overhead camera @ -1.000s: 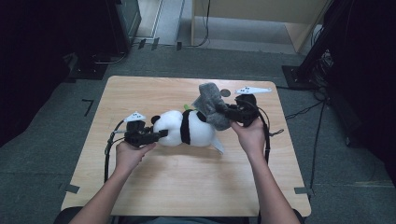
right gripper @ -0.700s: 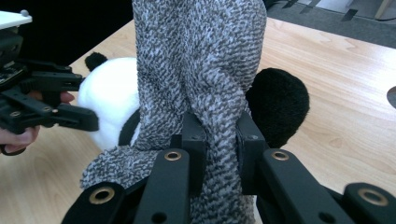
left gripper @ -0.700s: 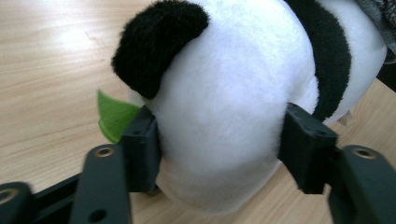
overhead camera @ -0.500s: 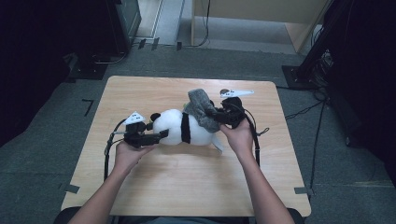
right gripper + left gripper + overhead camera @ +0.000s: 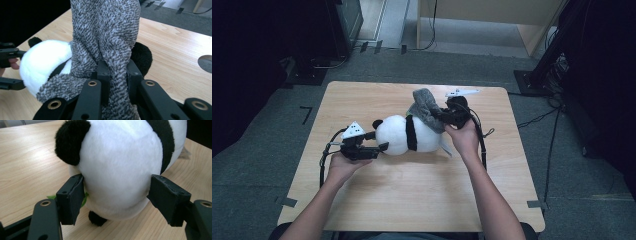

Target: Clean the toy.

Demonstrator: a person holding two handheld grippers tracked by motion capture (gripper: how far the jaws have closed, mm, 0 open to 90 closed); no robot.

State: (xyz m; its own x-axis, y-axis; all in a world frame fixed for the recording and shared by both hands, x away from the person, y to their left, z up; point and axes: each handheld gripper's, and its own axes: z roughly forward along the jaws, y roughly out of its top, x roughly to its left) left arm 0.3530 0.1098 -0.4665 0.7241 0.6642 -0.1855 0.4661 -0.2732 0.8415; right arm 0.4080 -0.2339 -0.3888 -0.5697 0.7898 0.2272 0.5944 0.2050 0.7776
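The plush panda [image 5: 404,136] lies on its side mid-bench [image 5: 412,200]. The right gripper [image 5: 116,75] is clamped on a grey knit garment [image 5: 107,37] draped over the panda's far end: dressing looks underway. The left gripper [image 5: 120,195], jaws just opened, stands apart around the head. Next, it likely needs to steady the toy while the knit gets pulled along.

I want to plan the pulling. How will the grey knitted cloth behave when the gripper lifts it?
The grey knitted cloth is probably floppy: it folds and bunches where the right gripper pinches it. It looks light and likely stretchy. Its rough knit should cling to the plush panda, not slide.
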